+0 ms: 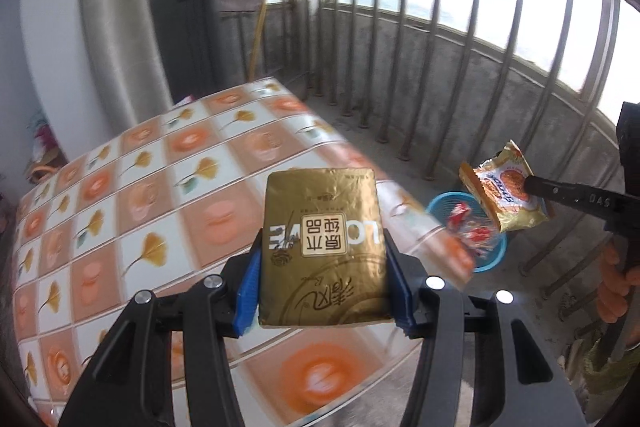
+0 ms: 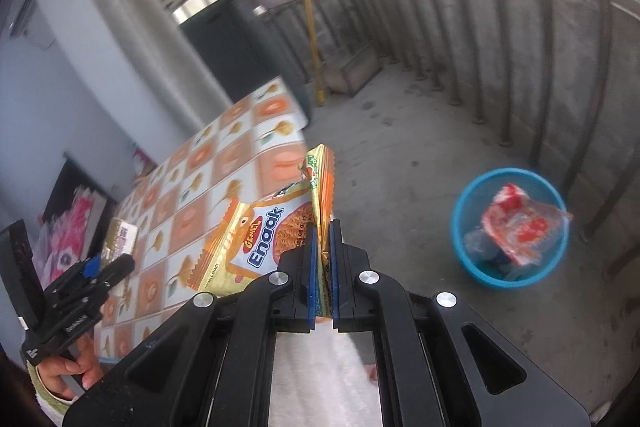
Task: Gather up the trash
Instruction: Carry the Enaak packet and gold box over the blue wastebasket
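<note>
The Enaak noodle-snack wrapper [image 2: 256,239] is pinched edge-on in the right gripper [image 2: 322,259], up and to the left of the blue bin [image 2: 472,267] on the floor. The left gripper [image 1: 324,291], farther from the bin over the tablecloth [image 1: 120,187], clamps a gold tissue pack [image 1: 322,247].

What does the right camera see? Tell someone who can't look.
The right gripper pinches an orange noodle packet over a tiled table. A blue basket with red wrappers sits on the floor to the right.
</note>
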A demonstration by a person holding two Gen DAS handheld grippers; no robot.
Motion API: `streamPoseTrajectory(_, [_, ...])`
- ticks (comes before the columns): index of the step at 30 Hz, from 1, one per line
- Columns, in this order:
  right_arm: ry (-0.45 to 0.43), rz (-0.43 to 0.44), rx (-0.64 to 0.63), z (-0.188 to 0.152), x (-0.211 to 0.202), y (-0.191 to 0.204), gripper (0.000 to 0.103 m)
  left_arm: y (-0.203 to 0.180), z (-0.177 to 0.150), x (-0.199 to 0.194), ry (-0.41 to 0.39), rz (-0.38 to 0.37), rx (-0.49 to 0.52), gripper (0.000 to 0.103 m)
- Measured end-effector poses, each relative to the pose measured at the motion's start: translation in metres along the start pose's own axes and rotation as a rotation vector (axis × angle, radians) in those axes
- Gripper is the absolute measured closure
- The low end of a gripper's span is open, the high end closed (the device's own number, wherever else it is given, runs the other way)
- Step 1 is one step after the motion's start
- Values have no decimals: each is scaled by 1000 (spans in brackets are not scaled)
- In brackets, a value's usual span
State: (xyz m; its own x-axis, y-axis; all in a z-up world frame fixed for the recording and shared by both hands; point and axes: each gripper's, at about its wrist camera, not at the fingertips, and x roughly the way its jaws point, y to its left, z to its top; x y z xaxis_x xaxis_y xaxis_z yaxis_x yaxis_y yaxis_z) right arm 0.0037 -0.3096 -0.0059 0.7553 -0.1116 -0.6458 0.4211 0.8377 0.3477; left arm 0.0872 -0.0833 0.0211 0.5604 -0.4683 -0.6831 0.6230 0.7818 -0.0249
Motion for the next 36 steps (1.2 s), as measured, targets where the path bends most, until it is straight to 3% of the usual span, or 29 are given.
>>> streamPoseTrajectory(8, [-82, -146, 189, -7, -32, -83, 99, -61, 29, 42, 69, -182, 86, 51])
streamPoseTrajectory(16, [-39, -277, 392, -34, -27, -167, 99, -146, 41, 139, 319, -340, 179, 51])
streamPoseTrajectory(24, [-2, -309, 511, -51, -10, -214, 99, -218, 37, 238, 584, -372, 163, 51])
streamPoseTrajectory(28, [10, -306, 554, -57, -4, -228, 99, -250, 24, 296, 757, -376, 130, 51])
streamPoseTrajectory(33, [17, -312, 590, -63, -3, -240, 99, -265, 16, 351, 873, -346, 53, 51])
streamPoseTrajectory(36, [25, -319, 609, -66, -5, -244, 99, -272, 27, 372, 845, -347, -24, 51])
